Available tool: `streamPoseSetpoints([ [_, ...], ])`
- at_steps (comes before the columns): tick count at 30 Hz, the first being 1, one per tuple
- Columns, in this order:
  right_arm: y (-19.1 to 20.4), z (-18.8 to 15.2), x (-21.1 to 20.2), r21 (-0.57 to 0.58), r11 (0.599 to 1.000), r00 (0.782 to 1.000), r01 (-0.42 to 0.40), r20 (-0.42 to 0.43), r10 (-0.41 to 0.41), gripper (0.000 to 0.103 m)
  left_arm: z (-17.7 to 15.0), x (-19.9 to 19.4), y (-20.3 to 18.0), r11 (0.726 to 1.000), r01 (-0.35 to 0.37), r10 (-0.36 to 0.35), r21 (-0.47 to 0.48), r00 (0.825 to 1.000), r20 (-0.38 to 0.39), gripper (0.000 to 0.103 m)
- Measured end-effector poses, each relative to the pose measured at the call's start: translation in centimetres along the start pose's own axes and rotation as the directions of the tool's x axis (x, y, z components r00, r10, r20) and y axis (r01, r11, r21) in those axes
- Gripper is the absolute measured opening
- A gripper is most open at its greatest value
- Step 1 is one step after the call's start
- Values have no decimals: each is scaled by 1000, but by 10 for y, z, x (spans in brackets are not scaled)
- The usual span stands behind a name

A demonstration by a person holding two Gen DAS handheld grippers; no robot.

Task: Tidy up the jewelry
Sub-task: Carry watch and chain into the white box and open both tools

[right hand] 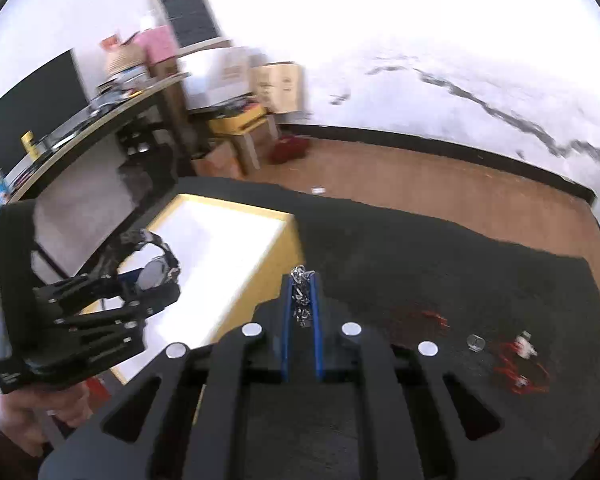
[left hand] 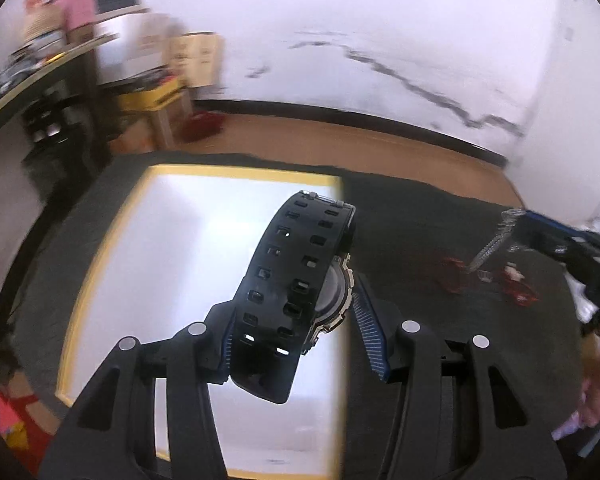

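I am holding my left tongs (left hand: 292, 344) raised over the white tray with the yellow rim (left hand: 100, 264), their fingers pinching a black wristwatch (left hand: 300, 280) by its perforated strap; the watch is standing on edge between the blue pads, its round case turned to the right and its buckle end pointing away from me; from the right wrist view the left tongs (right hand: 156, 280) are reaching in from the left, tilted over the tray's (right hand: 236, 204) near-left corner, with my hand (right hand: 40, 416) gripping the handle below. My right tongs (right hand: 300, 300) are hovering level above the dark mat (right hand: 440, 256), just right of the tray, pressed together on a silver chain (right hand: 299, 292) that is dangling between the pads; in the left wrist view that chain (left hand: 490, 246) is hanging down toward the mat. Red cords (right hand: 520, 368) and a small clear piece (right hand: 476, 342) are lying on the mat to the right, well apart from the tray.
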State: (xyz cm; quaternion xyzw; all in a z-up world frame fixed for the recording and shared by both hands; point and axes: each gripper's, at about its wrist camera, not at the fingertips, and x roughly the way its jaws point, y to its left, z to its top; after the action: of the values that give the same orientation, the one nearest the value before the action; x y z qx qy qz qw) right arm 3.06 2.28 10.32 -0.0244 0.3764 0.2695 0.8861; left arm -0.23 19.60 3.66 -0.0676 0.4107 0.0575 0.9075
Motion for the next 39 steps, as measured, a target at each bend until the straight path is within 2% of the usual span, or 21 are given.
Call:
streamPoseSetpoints([
  [3, 43, 9, 16, -55, 997, 999, -46, -16, 45, 9, -9, 15, 42, 996, -76, 74, -51, 997, -31, 50],
  [5, 68, 12, 29, -84, 994, 997, -70, -34, 67, 9, -17, 34, 69, 990, -116, 109, -79, 990, -88, 50],
  [8, 99, 13, 51, -113, 989, 994, -94, -63, 87, 9, -22, 54, 85, 986, -132, 116, -106, 982, -147, 50],
  [13, 128, 8, 87, -127, 986, 990, -110, -101, 97, 9, -22, 72, 100, 986, -131, 110, -106, 978, -179, 50],
  [20, 126, -6, 106, -120, 989, 990, -84, -120, 70, 9, -39, 76, 96, 988, -135, 119, -69, 973, -198, 50],
  [34, 116, -2, 95, -104, 992, 993, -74, -95, 64, 9, -45, 86, 92, 991, -124, 109, -50, 968, -227, 50],
  [36, 116, 0, 93, -107, 992, 994, -71, -90, 61, 9, -44, 83, 91, 990, -130, 118, -45, 971, -210, 59],
  [38, 117, 1, 92, -112, 991, 994, -69, -91, 58, 9, -42, 77, 89, 991, -125, 114, -43, 975, -189, 77],
  [39, 118, 1, 92, -114, 991, 994, -67, -93, 57, 9, -41, 74, 90, 991, -122, 112, -50, 978, -178, 79],
])
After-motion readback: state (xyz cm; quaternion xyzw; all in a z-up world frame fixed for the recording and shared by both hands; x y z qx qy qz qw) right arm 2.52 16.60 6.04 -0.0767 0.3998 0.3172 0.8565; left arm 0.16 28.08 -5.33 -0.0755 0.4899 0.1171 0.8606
